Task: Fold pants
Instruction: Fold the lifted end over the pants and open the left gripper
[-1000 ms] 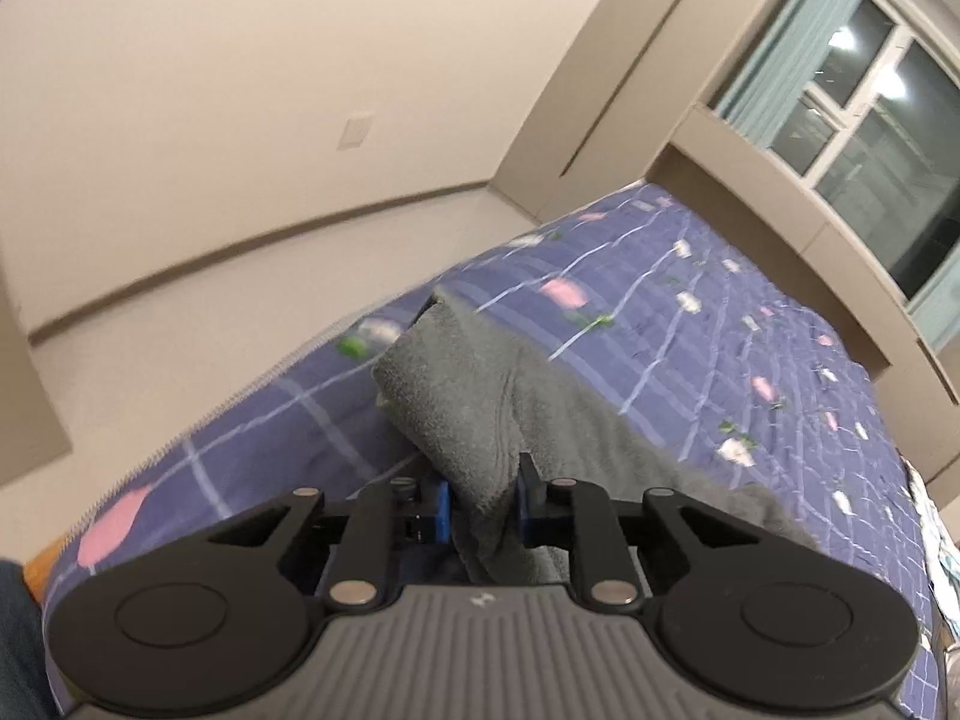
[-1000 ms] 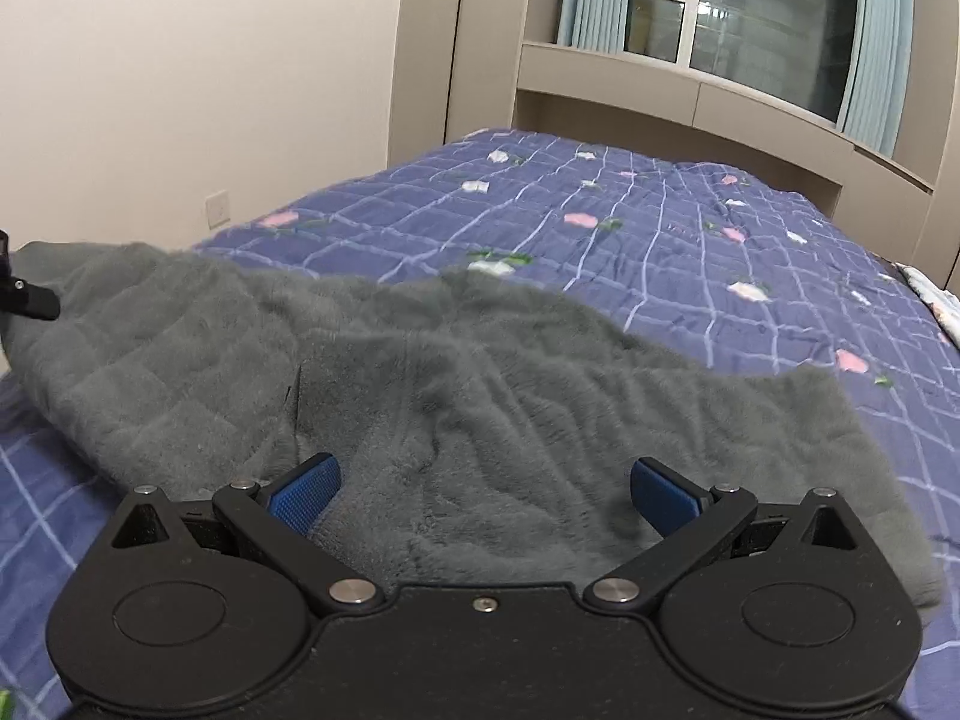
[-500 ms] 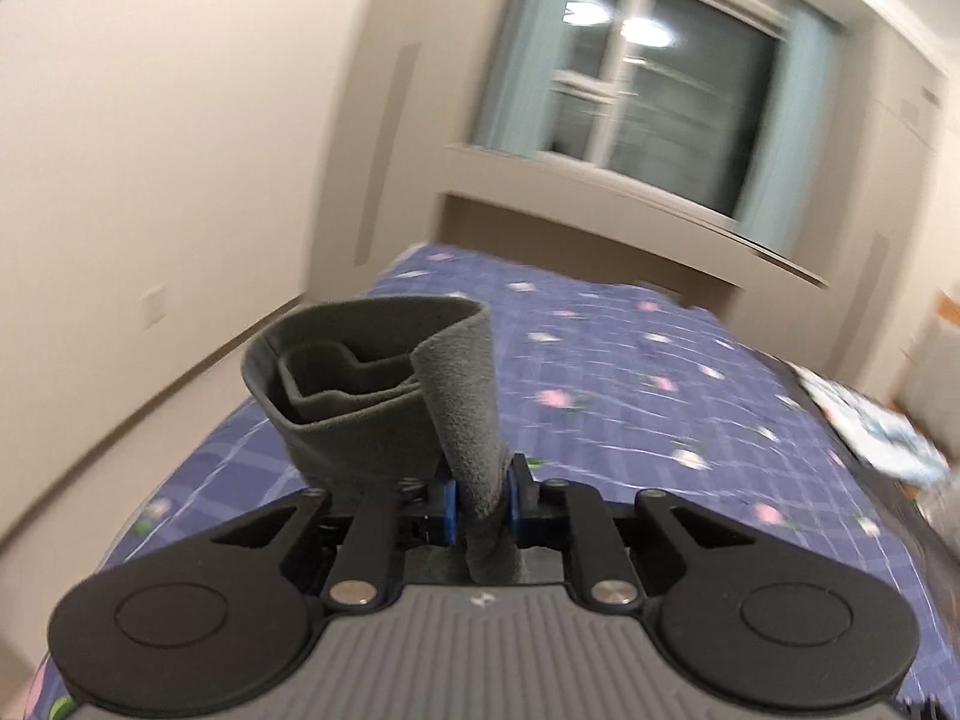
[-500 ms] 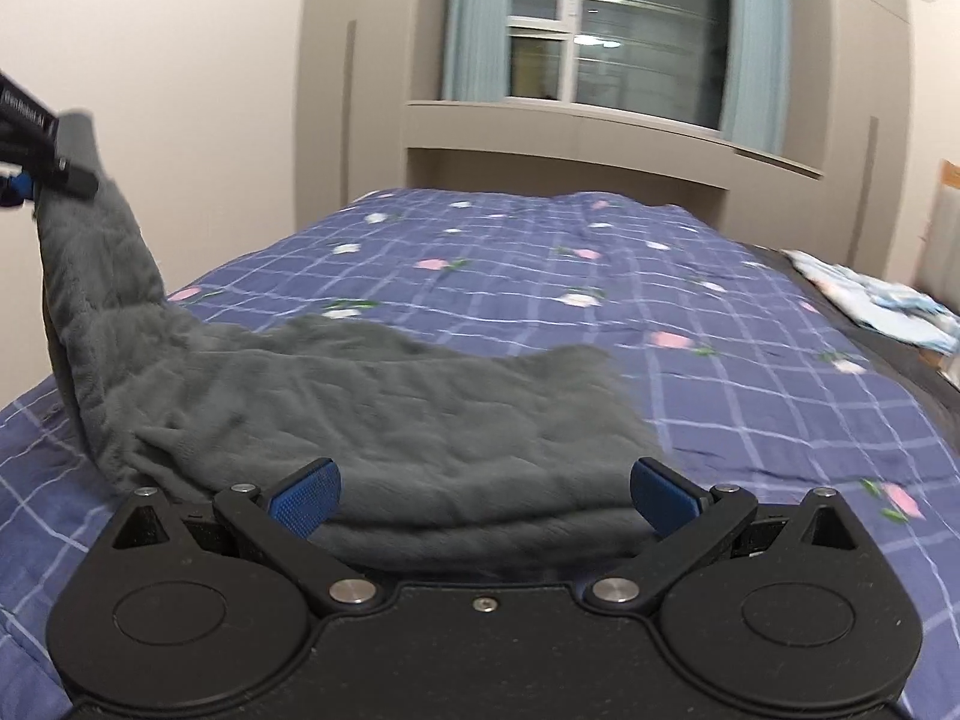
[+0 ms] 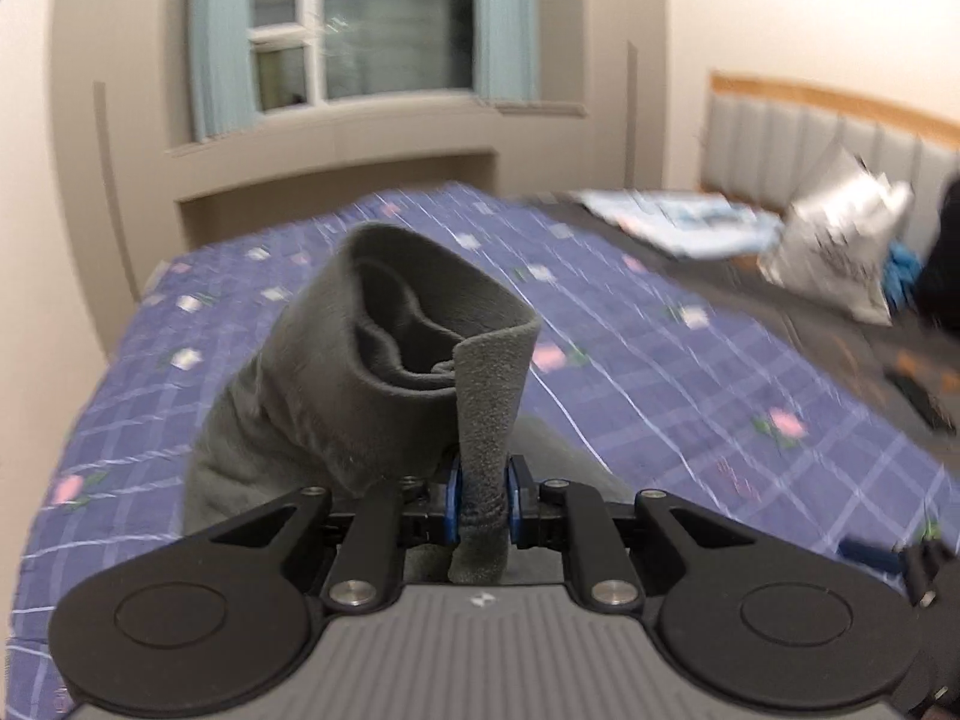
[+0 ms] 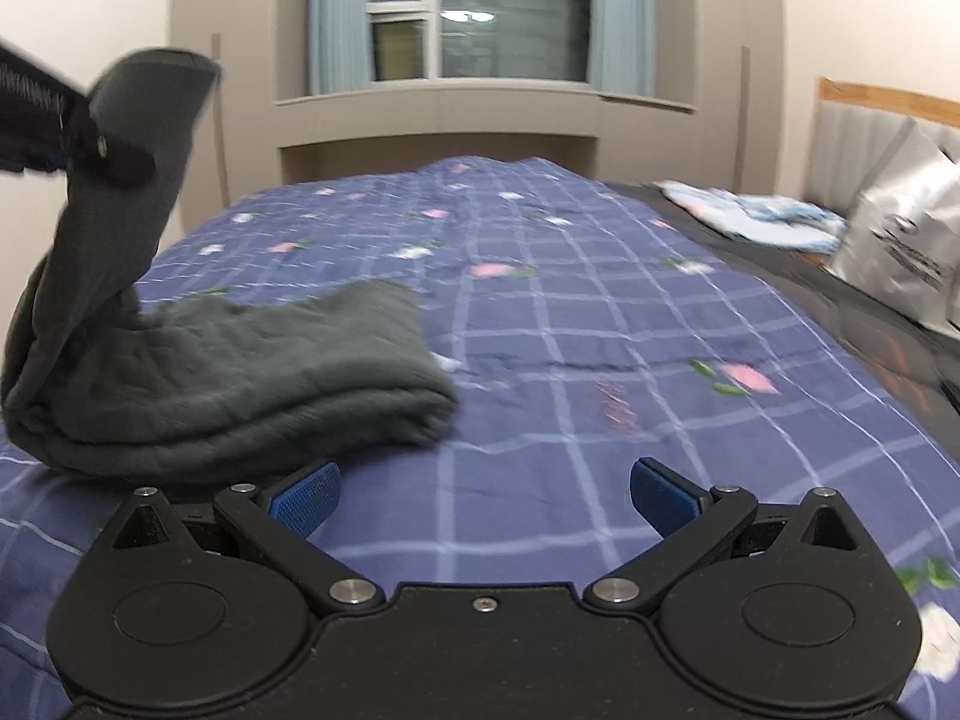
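Only the right wrist view shows the thick grey fleece pants (image 6: pixel 240 372) lying folded on the purple checked floral quilt (image 6: pixel 600 330). The left gripper (image 5: pixel 483 501) clamps one raised end; the right gripper (image 6: pixel 483 498) gapes wide, holding nothing.

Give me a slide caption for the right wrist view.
Open right gripper hovers over blue quilt while left gripper lifts one end of gray pants.

Warm indoor light lit both views; a ceiling lamp glared in the dark window (image 6: pixel 480 12). Motion blur and fisheye bending smeared the edges.
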The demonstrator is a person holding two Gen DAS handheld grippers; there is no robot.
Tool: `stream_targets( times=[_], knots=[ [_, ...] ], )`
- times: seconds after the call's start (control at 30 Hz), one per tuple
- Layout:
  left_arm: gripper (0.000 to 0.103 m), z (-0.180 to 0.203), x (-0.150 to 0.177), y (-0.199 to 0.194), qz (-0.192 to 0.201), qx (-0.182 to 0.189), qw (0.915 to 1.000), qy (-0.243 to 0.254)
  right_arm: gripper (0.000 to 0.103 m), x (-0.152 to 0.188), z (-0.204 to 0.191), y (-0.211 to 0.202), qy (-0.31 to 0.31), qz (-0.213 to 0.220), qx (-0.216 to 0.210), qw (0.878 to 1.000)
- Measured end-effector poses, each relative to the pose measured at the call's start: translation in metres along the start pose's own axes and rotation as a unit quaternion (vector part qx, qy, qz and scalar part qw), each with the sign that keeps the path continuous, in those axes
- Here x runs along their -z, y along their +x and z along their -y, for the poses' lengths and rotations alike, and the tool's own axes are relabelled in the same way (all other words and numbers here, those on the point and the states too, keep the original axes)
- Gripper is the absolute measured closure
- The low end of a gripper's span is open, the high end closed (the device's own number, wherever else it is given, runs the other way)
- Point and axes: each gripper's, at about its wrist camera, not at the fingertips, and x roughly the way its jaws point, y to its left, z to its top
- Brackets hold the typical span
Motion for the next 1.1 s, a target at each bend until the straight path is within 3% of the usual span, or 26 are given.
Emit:
stream_targets(
  times=[0.3,0.37,0.43,0.5,0.63,0.77,0.9,1.1],
  knots=[
    [0.082,0.029,0.041,0.045,-0.09,0.008,0.9956,0.023,0.0,0.02,0.035,-0.003,0.019,-0.025,0.036,0.999],
    [0.074,0.029,0.044,0.045,-0.094,0.02,0.9951,0.021,0.0,0.021,0.038,-0.001,0.02,-0.029,0.039,0.999],
    [0.05,0.025,0.042,0.039,-0.093,0.044,0.9947,0.009,0.0,0.02,0.038,0.001,0.023,-0.031,0.041,0.998],
    [0.037,0.017,0.039,0.031,-0.091,0.071,0.9932,-0.014,0.0,0.019,0.037,0.002,0.026,-0.03,0.039,0.998],
    [0.025,-0.001,0.036,0.01,-0.085,0.08,0.9921,-0.046,0.0,0.014,0.031,0.001,0.026,-0.021,0.032,0.999],
    [0.013,-0.028,0.037,-0.016,-0.062,0.047,0.9943,-0.073,0.0,0.006,0.025,-0.002,0.026,-0.008,0.008,1.0],
    [0.002,-0.061,0.039,-0.027,-0.056,-0.017,0.9927,-0.106,0.0,-0.008,0.012,0.001,0.021,0.005,-0.027,0.999],
    [0.002,-0.123,0.059,-0.026,-0.086,-0.098,0.9736,-0.188,0.001,-0.049,-0.023,0.013,-0.008,0.041,-0.151,0.988]
  ],
)
